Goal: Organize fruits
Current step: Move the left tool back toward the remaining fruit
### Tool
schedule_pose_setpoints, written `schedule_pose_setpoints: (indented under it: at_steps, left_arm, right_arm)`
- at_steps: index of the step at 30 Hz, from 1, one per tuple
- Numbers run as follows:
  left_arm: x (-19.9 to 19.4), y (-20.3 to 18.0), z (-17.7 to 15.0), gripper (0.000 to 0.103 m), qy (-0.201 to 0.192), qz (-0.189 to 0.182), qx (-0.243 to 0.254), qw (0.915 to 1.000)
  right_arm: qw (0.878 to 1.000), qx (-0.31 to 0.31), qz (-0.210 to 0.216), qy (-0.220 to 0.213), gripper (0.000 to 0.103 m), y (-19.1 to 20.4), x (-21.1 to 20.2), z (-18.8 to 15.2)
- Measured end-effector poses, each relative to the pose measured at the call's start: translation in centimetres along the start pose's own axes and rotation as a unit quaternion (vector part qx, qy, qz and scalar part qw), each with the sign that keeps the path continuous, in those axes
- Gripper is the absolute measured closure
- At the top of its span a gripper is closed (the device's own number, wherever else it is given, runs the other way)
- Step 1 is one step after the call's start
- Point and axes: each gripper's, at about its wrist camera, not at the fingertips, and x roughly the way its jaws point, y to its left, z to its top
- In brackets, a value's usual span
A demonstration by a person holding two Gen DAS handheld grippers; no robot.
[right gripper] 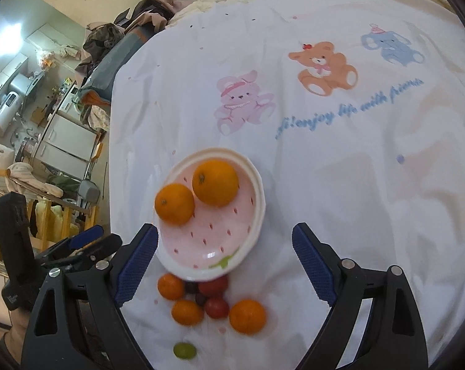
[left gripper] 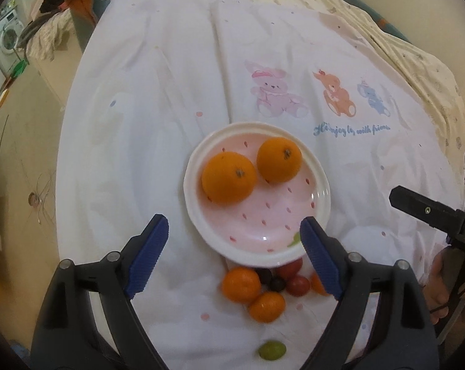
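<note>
A pink strawberry-print plate [left gripper: 320, 199] [right gripper: 232, 237] with a white rim lies on the white sheet and holds two oranges [left gripper: 228, 177] [right gripper: 215, 182]. In front of it lies a loose cluster: small oranges [left gripper: 241, 284] [right gripper: 248, 316], red cherry tomatoes [left gripper: 298, 285] [right gripper: 216, 307] and dark grapes [left gripper: 277, 284]. A green grape [left gripper: 272, 350] [right gripper: 185, 350] lies alone nearer the cameras. My left gripper [left gripper: 234, 232] hovers open above the plate's near rim, nothing between its blue pads. Likewise my right gripper [right gripper: 224, 237] is open and empty over the plate.
The white sheet [left gripper: 158, 98] with cartoon animals covers a bed, whose left edge drops to the floor. Clothes and furniture crowd the room at the left [right gripper: 63, 129]. The other gripper shows at the right edge in the left wrist view [left gripper: 433, 215] and at the lower left in the right wrist view [right gripper: 78, 246].
</note>
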Motion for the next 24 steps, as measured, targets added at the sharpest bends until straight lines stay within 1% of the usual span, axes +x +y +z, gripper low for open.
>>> schedule_pose_setpoints:
  at_steps: [7,9,12,15,19,24]
  left_arm:
    - [-0.7,0.3,-2.8,0.018,0.002,0.016,-0.017,0.9997]
    - [-0.9,0.6,-3.4,0.018,0.003,0.014,-0.031,0.9994]
    - [-1.1,1.1,-4.4,0.018,0.0,0.022,-0.047,0.9987]
    - [-1.1,1.8,-5.4,0.018,0.004,0.02,-0.06,0.998]
    - [-0.6,2.8,-6.7,0.018,0.015,0.015,-0.081,0.9965]
    - [1.0,3.7,-7.8,0.018,0.045,-0.003,-0.117,0.9921]
  right_arm:
    - [1.0,0.019,-0.002,-0.001,0.012,-1.1,-1.9,-3.2]
    - [1.0,0.024,-0.005,0.0,0.012,-1.4,-2.1,-4.0]
    - [0.999,0.034,-0.007,0.001,0.012,-1.8,-2.5,-5.2]
    - [0.999,0.043,-0.006,0.004,0.012,-2.2,-2.7,-6.2]
    - [0.998,0.06,-0.015,0.014,0.012,-2.7,-2.4,-7.3]
    - [0.996,0.086,-0.021,0.022,0.012,-3.3,-1.5,-7.5]
